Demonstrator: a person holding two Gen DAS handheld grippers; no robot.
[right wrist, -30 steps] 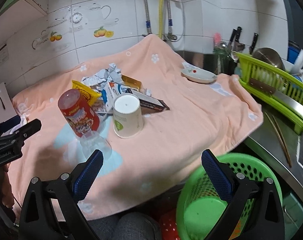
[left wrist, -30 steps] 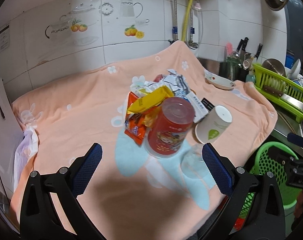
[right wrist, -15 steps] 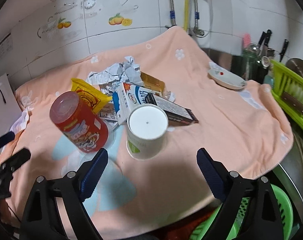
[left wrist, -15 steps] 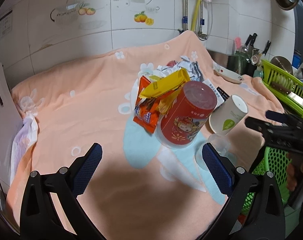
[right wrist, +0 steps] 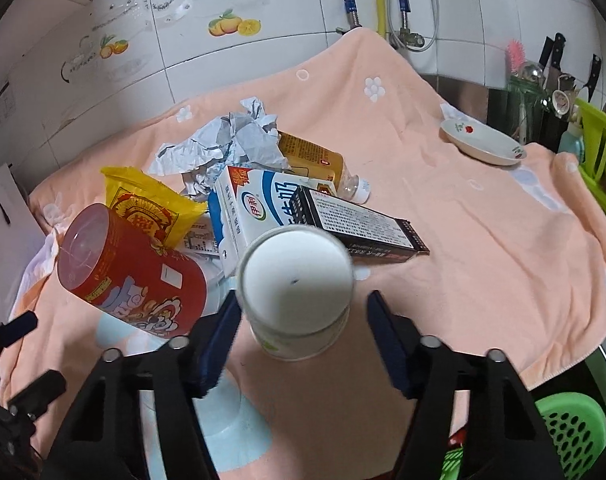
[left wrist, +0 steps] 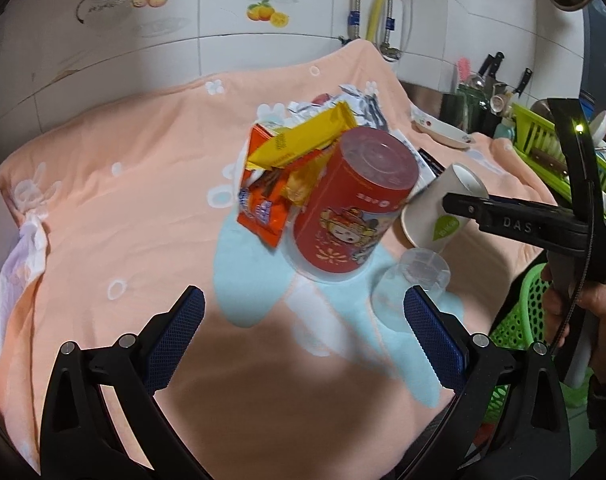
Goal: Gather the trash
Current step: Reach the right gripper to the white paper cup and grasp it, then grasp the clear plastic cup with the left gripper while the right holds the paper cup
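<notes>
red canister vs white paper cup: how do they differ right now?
Colour: the red canister is red with cartoon print; the white paper cup is white with a green mark.
Size: the canister looks bulkier than the cup.
Position: the right gripper straddles the cup with its jaws still open; the canister stands clear of the open left gripper.
Shared: both are upside down on the peach cloth.

Home kitchen, tiled wall (right wrist: 263,60), knives (right wrist: 551,56), dish rack (left wrist: 543,140)

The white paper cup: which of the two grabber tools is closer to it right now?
Right. The right gripper has its open fingers on either side of the white paper cup. The left gripper hangs open farther back, in front of the red can.
</notes>
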